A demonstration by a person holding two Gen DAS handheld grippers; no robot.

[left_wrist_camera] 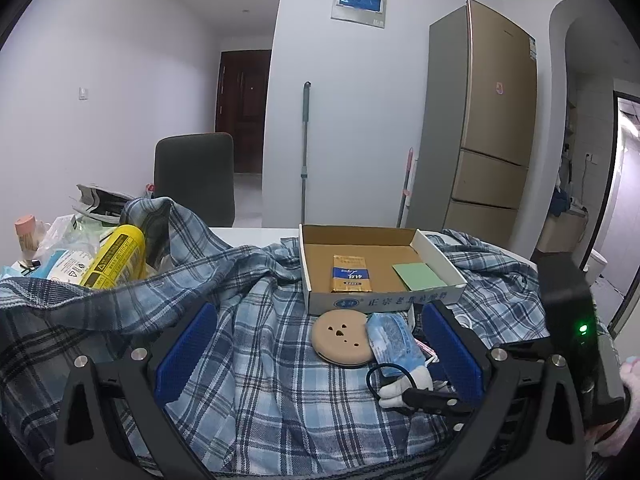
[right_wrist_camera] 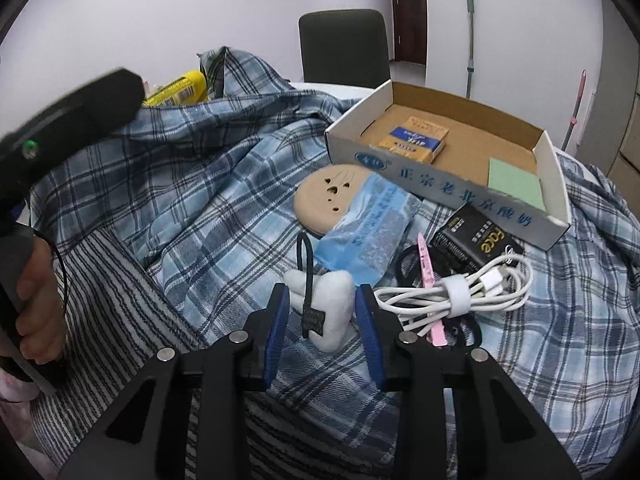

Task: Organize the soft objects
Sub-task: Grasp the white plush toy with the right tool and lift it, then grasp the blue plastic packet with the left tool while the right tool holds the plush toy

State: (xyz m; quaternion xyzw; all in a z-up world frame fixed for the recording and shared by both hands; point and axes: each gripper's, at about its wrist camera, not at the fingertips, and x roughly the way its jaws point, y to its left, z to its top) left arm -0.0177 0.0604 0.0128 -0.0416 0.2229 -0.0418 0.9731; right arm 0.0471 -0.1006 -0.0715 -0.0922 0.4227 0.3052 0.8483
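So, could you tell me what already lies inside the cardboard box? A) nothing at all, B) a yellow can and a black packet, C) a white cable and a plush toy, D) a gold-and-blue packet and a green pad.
D: the box holds only the gold-and-blue packet and the green pad; the plush and cable lie outside on the plaid cloth.

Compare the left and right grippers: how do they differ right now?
The left gripper has its jaws spread wide with only plaid cloth between the pads; the right gripper has its jaws much narrower, straddling the white plush toy. The left gripper hovers apart from the small items; the right gripper sits at the toy, though pad contact is not clear. Both have blue pads on black fingers.
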